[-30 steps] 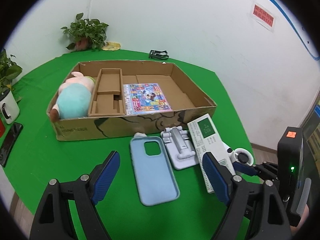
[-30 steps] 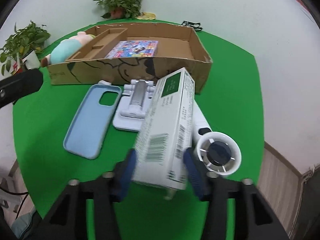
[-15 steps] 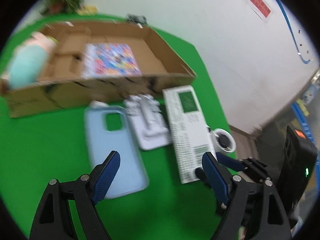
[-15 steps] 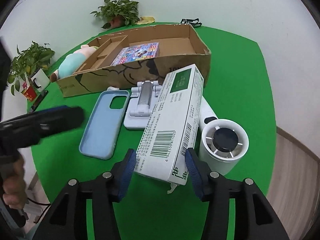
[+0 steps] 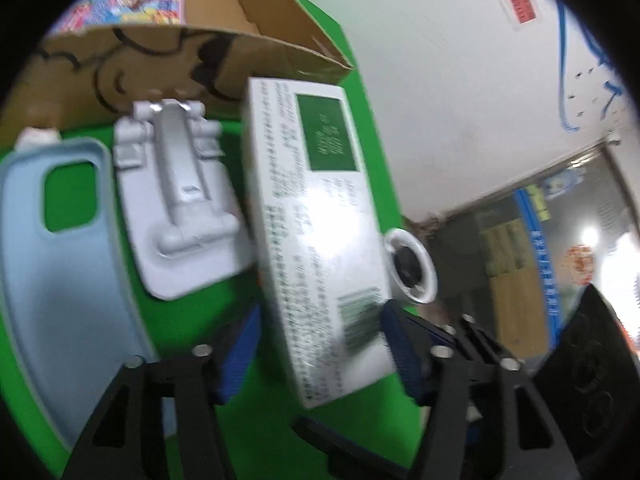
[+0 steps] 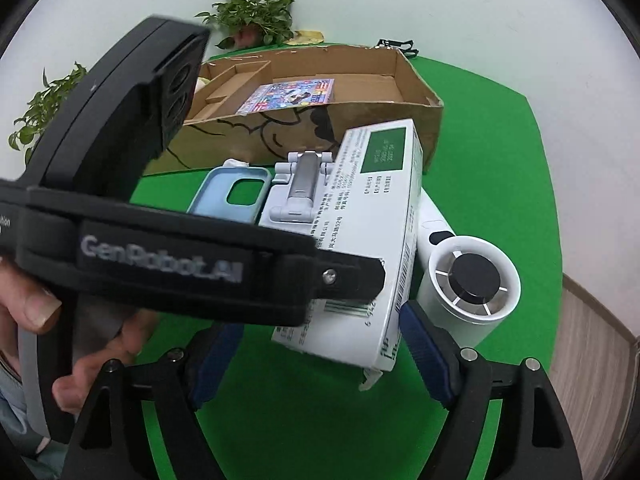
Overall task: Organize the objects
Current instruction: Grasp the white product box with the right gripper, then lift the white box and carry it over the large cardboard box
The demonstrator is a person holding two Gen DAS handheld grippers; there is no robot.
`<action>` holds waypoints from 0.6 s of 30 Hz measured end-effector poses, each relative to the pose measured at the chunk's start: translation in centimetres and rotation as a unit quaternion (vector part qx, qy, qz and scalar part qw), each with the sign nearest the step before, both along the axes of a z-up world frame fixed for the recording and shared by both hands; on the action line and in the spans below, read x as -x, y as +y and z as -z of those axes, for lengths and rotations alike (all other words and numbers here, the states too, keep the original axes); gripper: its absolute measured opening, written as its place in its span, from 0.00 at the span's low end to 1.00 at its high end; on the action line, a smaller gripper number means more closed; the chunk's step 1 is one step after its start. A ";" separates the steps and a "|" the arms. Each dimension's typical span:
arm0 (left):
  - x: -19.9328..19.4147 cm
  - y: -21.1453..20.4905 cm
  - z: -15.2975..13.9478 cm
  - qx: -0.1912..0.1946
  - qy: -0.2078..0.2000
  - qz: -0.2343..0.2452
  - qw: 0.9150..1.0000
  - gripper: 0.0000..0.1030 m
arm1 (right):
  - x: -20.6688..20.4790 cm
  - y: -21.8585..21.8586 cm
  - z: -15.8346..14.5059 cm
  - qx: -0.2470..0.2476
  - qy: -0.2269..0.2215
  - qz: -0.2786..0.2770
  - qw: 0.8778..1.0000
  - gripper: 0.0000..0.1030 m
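Note:
A long white box with a green label (image 5: 320,216) (image 6: 368,232) lies tilted over a white phone stand (image 5: 180,204) (image 6: 300,192) and a white handheld fan (image 5: 412,264) (image 6: 472,280). My left gripper (image 5: 320,356) has its blue pads on both sides of the box's near end, gripping it. My right gripper (image 6: 320,356) has its jaws spread wider than the box, open around the same end. The left gripper's body (image 6: 160,208) crosses the right wrist view. A light blue phone case (image 5: 60,264) (image 6: 232,196) lies to the left.
An open cardboard tray (image 6: 360,80) (image 5: 224,52) behind the objects holds a colourful booklet (image 6: 288,96) and cardboard dividers. Potted plants (image 6: 252,16) stand at the back of the round green table (image 6: 500,140). The table edge and wooden floor are at the right.
My left gripper moved right and closed onto the white box's near end. My right gripper opened and released the box it was holding.

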State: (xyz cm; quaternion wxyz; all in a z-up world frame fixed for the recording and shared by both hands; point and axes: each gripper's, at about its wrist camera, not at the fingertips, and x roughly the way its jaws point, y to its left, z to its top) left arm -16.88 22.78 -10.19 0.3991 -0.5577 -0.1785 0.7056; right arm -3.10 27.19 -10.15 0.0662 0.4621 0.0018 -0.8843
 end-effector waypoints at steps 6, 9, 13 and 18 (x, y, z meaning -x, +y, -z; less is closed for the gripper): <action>-1.9 0.3 -1.7 0.023 0.038 0.014 0.999 0.54 | 0.1 0.5 0.1 0.011 0.002 0.002 1.000 0.78; -3.3 0.0 -2.6 0.025 0.050 0.016 0.998 0.54 | -0.5 0.5 -0.3 0.020 0.009 -0.001 1.000 0.78; -5.5 -0.9 -2.8 0.002 0.030 0.019 0.999 0.54 | -2.6 0.4 -0.2 0.041 0.004 -0.009 0.999 0.78; -7.4 -0.9 -2.3 0.019 0.033 0.039 0.999 0.54 | -6.1 0.8 0.5 0.054 -0.025 0.001 0.998 0.77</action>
